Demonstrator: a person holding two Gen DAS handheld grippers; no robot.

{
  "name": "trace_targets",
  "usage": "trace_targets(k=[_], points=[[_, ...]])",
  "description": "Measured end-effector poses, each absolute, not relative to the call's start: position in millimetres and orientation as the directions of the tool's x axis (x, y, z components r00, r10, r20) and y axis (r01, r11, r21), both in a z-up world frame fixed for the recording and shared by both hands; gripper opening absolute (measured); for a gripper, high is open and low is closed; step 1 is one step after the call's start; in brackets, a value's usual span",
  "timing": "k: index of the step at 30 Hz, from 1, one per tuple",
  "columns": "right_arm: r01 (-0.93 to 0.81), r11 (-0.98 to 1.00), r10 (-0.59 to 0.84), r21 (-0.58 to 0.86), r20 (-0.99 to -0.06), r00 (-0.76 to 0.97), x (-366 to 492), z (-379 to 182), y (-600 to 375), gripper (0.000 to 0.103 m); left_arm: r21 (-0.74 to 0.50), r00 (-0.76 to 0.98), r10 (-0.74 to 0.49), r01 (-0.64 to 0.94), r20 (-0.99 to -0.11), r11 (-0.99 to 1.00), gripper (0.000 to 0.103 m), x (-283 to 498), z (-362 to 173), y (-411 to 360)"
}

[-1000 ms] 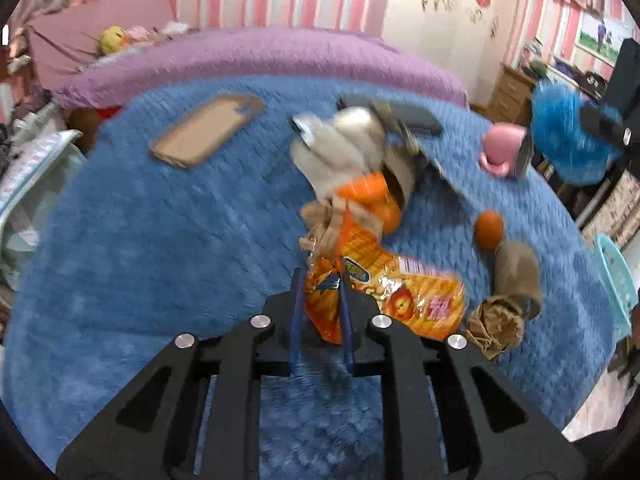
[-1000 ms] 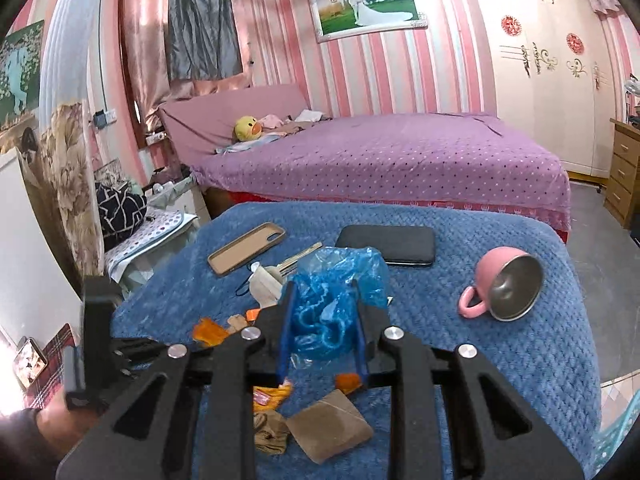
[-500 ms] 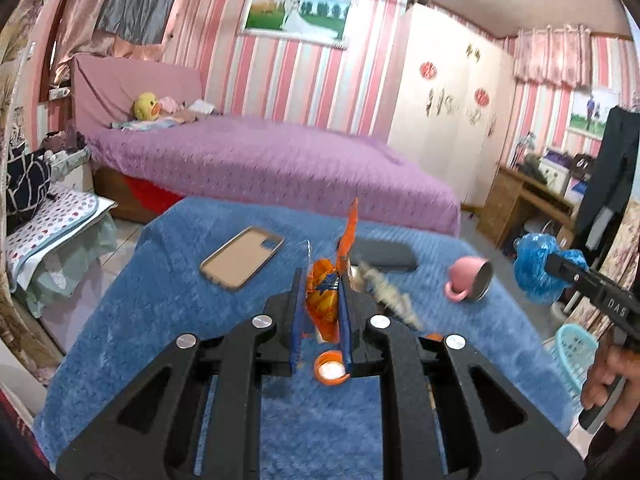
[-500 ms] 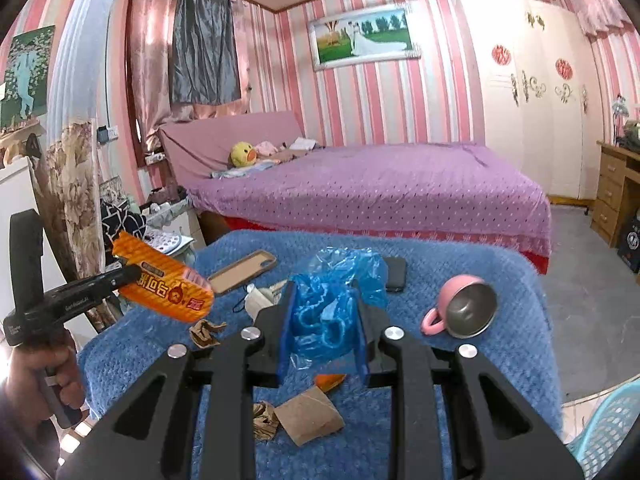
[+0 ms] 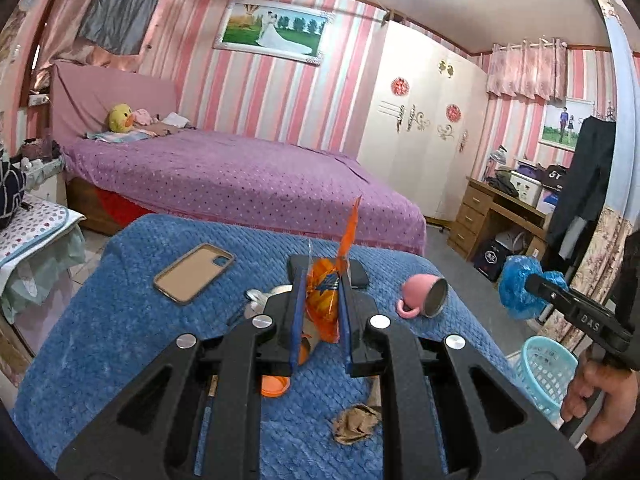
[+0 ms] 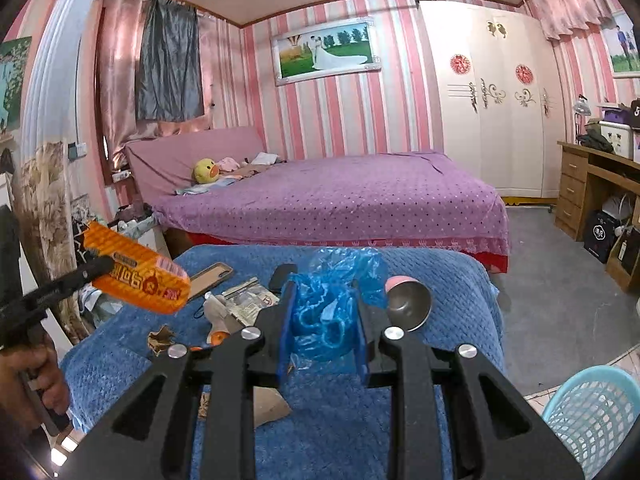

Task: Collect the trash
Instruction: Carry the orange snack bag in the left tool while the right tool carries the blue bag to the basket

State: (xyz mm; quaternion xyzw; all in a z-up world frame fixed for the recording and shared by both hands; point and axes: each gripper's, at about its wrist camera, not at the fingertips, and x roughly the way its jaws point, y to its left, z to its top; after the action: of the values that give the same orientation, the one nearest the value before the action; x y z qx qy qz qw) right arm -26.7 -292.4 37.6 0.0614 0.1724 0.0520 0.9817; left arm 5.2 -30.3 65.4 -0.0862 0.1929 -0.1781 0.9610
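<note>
The left gripper is clamped on an orange snack wrapper, shiny and crinkled, with red and yellow print; one torn corner sticks up above the fingers. It is lifted clear of the table, over its near middle. The right gripper pinches a crumpled blue plastic bag, thin and translucent, which bulges up and out past the blue pads; it hangs in the air at the table's right side.

The table wears a thick blue quilted cover. On it lie a phone case at far left, a pink cup tipped on its side at right, an orange cap and crumpled brown paper near the front. Beyond stands a bed with a purple dotted spread, pink striped walls and a white wardrobe.

A light blue mesh basket stands on the floor at the table's near right; I cannot tell whether it holds anything.
</note>
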Motion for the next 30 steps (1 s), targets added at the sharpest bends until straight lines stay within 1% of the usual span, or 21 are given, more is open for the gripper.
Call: trace_targets(k=[6, 14, 18, 20, 24, 27, 30], points=[[-0.070, 0.984, 0.120, 0.161, -0.325, 0.938, -31, 40, -305, 0.025, -0.241, 0.851, -0.391, 0.322, -0.351, 0.916, 0.013, 6, 64, -45], [-0.017, 0.979, 0.076, 0.201, -0.287, 0.955, -43, 50, -337, 0.025, -0.241, 0.847, -0.446, 0.387, -0.289, 0.890, 0.013, -5, 86, -70], [0.023, 0.971, 0.044, 0.237, -0.271, 0.962, -52, 52, -362, 0.025, -0.213, 0.826, -0.476, 0.428, -0.301, 0.878, 0.013, -7, 94, -105], [0.049, 0.968, 0.019, 0.245, -0.267, 0.964, -56, 54, -376, 0.025, -0.221, 0.810, -0.500, 0.451, -0.305, 0.865, 0.013, -10, 96, -127], [0.056, 0.974, 0.005, 0.218, -0.267, 0.964, -68, 60, -389, 0.025, -0.236, 0.768, -0.553, 0.501, -0.322, 0.833, 0.013, -15, 94, -168], [0.076, 0.980, -0.027, 0.183, -0.258, 0.966, -82, 68, -397, 0.025, -0.235, 0.729, -0.592, 0.544, -0.343, 0.806, 0.013, -18, 93, -204], [0.127, 0.979, -0.083, 0.157, -0.265, 0.961, -93, 72, -412, 0.025, -0.216, 0.706, -0.623, 0.586, -0.337, 0.781, 0.013, -27, 100, -236]])
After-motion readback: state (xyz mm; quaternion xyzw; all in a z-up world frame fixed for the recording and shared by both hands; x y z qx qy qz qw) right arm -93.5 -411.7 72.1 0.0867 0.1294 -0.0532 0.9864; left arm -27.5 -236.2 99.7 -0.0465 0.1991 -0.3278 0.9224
